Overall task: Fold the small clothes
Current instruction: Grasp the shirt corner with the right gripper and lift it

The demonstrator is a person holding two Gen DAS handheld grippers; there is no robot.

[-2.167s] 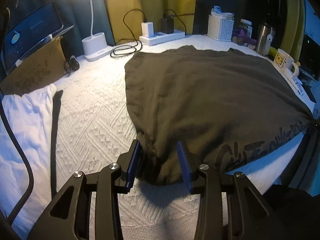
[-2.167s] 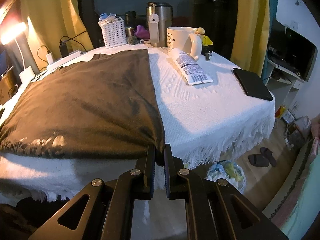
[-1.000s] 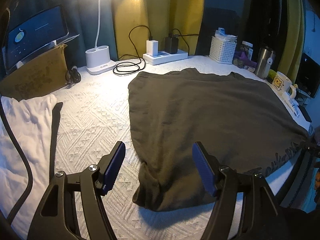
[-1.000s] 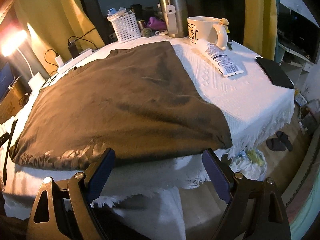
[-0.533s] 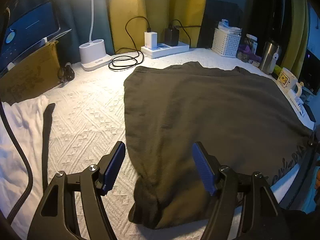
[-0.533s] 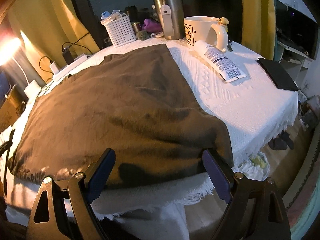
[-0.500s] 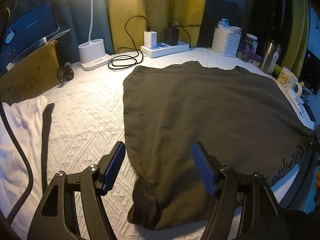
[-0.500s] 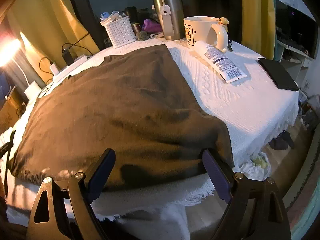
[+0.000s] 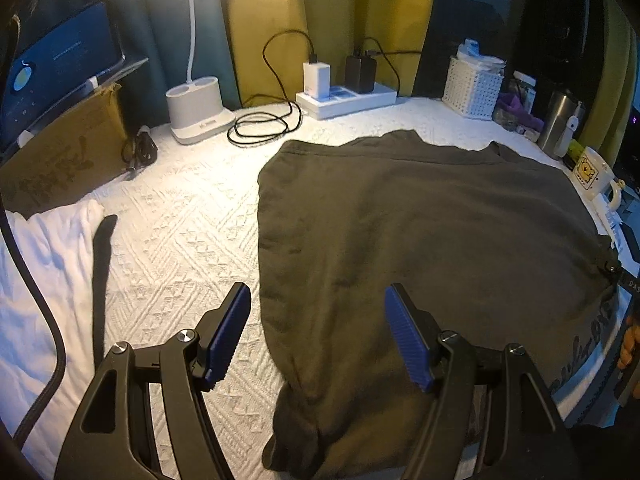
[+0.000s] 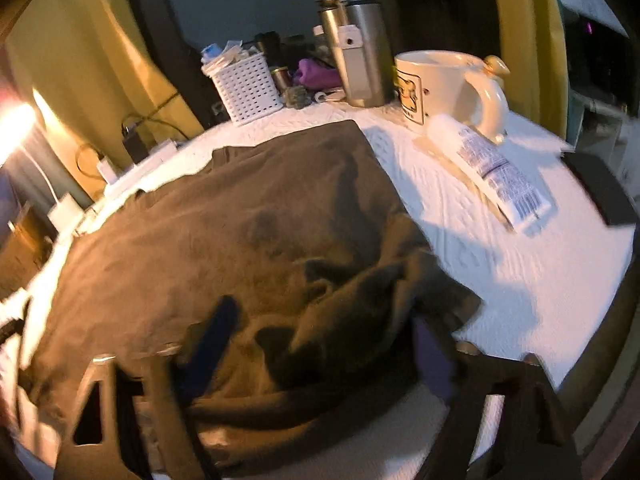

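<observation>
Left claw [image 9: 318, 336] hovering, released, over dark olive cotton shirt [image 9: 420, 232]; right claw [image 10: 324, 350] gaping above rumpled shirt corner on white-clothed table [image 10: 520, 280].

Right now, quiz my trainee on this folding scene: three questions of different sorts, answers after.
1. True or false: the left gripper is shut on the dark garment.
2. Which sits nearest the mug? A) white basket B) tube C) power strip
3. Fill in: near the right gripper, the garment's corner lies ___ (flat/bunched).

Key: 1 false, it is open; 2 B; 3 bunched.
</observation>
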